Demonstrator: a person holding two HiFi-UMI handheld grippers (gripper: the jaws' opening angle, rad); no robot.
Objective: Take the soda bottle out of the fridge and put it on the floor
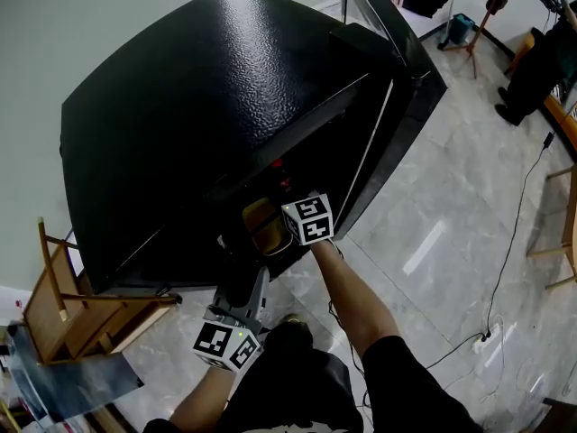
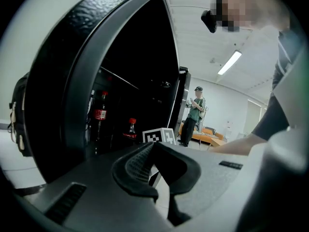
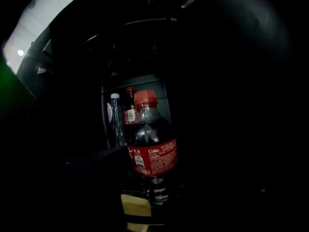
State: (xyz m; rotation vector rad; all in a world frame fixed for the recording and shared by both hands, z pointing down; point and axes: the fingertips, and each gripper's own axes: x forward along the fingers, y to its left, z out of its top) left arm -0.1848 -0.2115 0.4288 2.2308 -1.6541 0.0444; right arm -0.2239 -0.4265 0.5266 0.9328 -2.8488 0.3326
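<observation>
The black fridge [image 1: 216,106] stands open, seen from above. My right gripper [image 1: 287,225] reaches into its opening. In the right gripper view a soda bottle [image 3: 152,144] with a red cap and red label stands upright between the jaws of the right gripper [image 3: 154,180]; a dark finger [image 3: 99,163] lies against the label's left side, and the other finger is lost in the dark. The same bottle [image 2: 131,130] shows beside the marker cube in the left gripper view. My left gripper [image 1: 238,289] [image 2: 153,148] hangs outside the fridge, shut and empty.
Behind the held bottle stand a clear water bottle [image 3: 114,119] and a second soda bottle [image 3: 129,111]. The fridge door [image 1: 401,88] swings out to the right. A wooden chair [image 1: 68,305] sits at the left, a cable [image 1: 516,233] crosses the tiled floor, and people are far off.
</observation>
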